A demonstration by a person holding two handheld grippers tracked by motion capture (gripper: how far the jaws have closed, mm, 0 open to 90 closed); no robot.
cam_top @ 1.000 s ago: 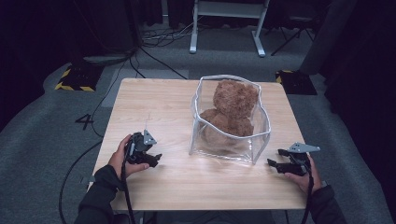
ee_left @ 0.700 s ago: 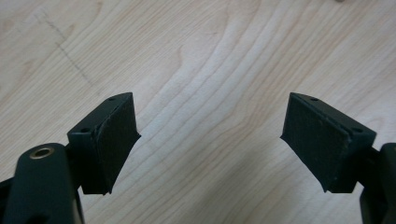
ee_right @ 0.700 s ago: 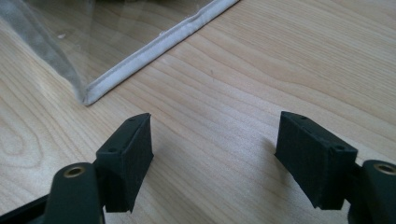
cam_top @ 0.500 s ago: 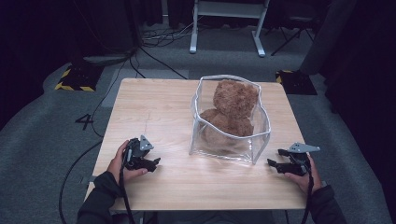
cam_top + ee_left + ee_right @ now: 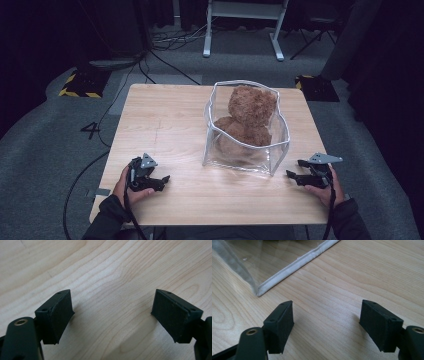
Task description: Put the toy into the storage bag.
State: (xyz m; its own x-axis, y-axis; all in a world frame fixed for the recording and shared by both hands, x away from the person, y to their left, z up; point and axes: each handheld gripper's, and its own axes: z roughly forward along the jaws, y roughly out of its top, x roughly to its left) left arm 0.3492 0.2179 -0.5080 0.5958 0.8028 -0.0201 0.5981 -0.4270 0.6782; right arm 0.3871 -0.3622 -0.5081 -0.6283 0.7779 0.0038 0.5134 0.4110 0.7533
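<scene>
A clear bag (image 5: 246, 145) with a white seam stands on the tabletop (image 5: 165, 120), a little right of the middle. Its top is open, and inside it sits a brown plush bear (image 5: 247, 117), with the head up near the far side of the bag.

The left gripper (image 5: 159, 181) rests low at the near left part of the tabletop, held by the left hand (image 5: 131, 186). It is well apart from the bag and points toward the right. In the left gripper view its fingers (image 5: 58, 315) are wide open, and between them there is only bare wood; they hold nothing.

The right gripper (image 5: 295, 175) is at the near right edge of the tabletop, in the right hand (image 5: 327, 189). It points left, toward the near right corner of the bag, and is near it but not touching. In the right gripper view its fingers (image 5: 282, 323) are also wide apart and empty. The bottom corner of the bag (image 5: 274, 277) lies just ahead of them, to the upper left, with the white seam running along the wood.

Both grippers are low over the wood. On the grey floor (image 5: 60, 140) beyond the tabletop lie black cables (image 5: 165, 57).
</scene>
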